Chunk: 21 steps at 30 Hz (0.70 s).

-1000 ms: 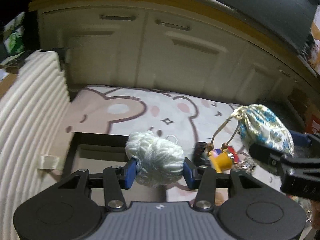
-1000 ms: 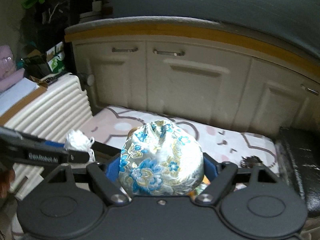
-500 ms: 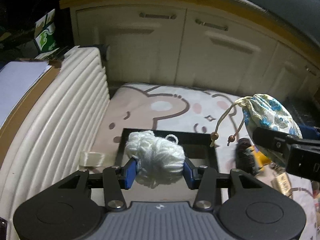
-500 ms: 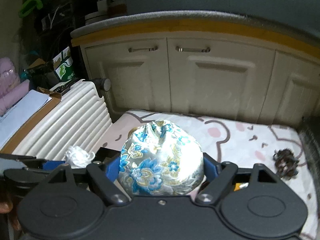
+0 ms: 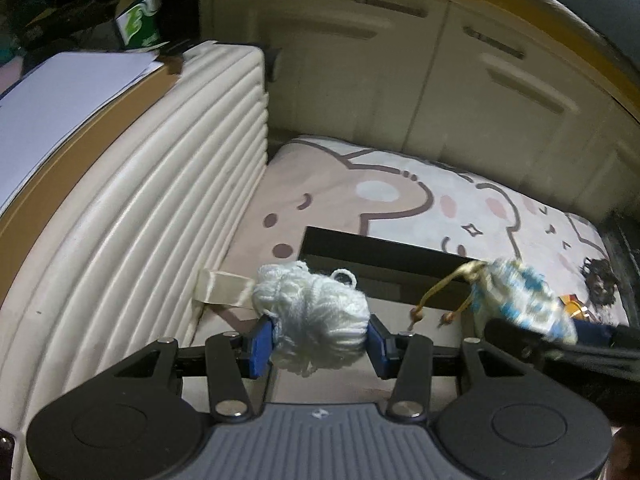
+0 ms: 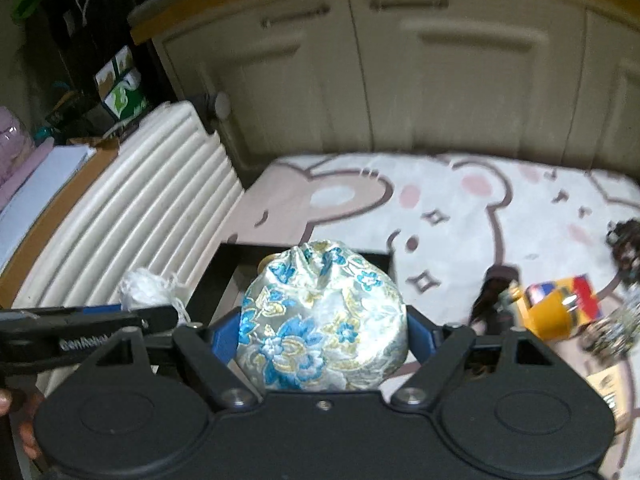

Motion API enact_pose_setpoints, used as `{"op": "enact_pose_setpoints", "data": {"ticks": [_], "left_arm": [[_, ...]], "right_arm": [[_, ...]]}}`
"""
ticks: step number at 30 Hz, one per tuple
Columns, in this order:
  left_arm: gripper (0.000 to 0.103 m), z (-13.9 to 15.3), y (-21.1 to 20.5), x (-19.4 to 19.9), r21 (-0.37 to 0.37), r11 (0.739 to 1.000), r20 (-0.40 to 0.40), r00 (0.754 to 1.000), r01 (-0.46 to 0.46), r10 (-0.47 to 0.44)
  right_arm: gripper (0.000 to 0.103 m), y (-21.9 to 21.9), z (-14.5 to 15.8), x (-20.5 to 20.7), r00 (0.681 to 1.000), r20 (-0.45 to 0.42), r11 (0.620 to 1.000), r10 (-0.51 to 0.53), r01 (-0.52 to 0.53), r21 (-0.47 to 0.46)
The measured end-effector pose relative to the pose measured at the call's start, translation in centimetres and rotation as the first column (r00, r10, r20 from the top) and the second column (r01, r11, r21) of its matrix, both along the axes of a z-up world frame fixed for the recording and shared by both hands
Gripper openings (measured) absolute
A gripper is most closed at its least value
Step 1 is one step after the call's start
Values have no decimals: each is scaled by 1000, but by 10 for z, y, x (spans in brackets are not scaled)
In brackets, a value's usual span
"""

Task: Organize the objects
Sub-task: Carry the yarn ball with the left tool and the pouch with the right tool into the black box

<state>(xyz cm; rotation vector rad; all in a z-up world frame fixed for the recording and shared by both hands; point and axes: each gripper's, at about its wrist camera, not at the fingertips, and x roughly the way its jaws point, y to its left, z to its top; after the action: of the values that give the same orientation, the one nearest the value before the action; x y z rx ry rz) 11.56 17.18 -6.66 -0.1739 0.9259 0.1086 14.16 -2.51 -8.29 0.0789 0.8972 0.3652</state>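
Observation:
My left gripper (image 5: pixel 318 342) is shut on a ball of white yarn (image 5: pixel 312 320), held above the left part of a black open box (image 5: pixel 384 248) on the bear-print mat (image 5: pixel 400 196). My right gripper (image 6: pixel 322 334) is shut on a silvery pouch with blue flowers (image 6: pixel 320 320), hanging over the same black box (image 6: pixel 224 276). In the left wrist view the pouch (image 5: pixel 524 300) shows blurred at the right, its beaded drawstrings (image 5: pixel 436 300) dangling over the box. In the right wrist view the yarn (image 6: pixel 146 286) and the left gripper's finger (image 6: pixel 80 328) sit at the left.
A ribbed cream case (image 5: pixel 132 220) flanks the box on the left, papers (image 5: pixel 60 92) on top. Cream cabinet doors (image 6: pixel 400 80) stand behind the mat. Right of the box lie a yellow toy (image 6: pixel 556 308), a dark tangled thing (image 6: pixel 624 248) and other small items.
Both grippers have moved left and lower over the mat, still holding the yarn and the pouch. The black box has come beneath them, and the ribbed case looms larger at left.

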Motion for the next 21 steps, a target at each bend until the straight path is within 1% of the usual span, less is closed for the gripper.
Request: {"op": "enact_pose_setpoints", "data": {"ticks": [4,10,15,17,21], "left_arm": [[49,-4,6,2,-1,1000,-8,1000,-20,20],[49,-7,4,5,-2,1000,-19,1000,-19,19],[49,-11,-4,10,-3,1000,-36,999,-2,2],[50,-14,-8,12,-5,1000,-47,999,12,-13],[50,-16,-18,15,-14,999,-58,998,37,-37]], "right_arm": [[82,16,-17,2,998,-43,999,40,-40,-9],[82,35,-38,2,990,-23,984,142,-144,-103],[83,35,-55,2,974,-54,963,220,-226,-148],[84,34,-55,0,967,-52,957,250,-255,-139],[94,27,-42,-5,968,-7,958,253,-251,-135]]}}
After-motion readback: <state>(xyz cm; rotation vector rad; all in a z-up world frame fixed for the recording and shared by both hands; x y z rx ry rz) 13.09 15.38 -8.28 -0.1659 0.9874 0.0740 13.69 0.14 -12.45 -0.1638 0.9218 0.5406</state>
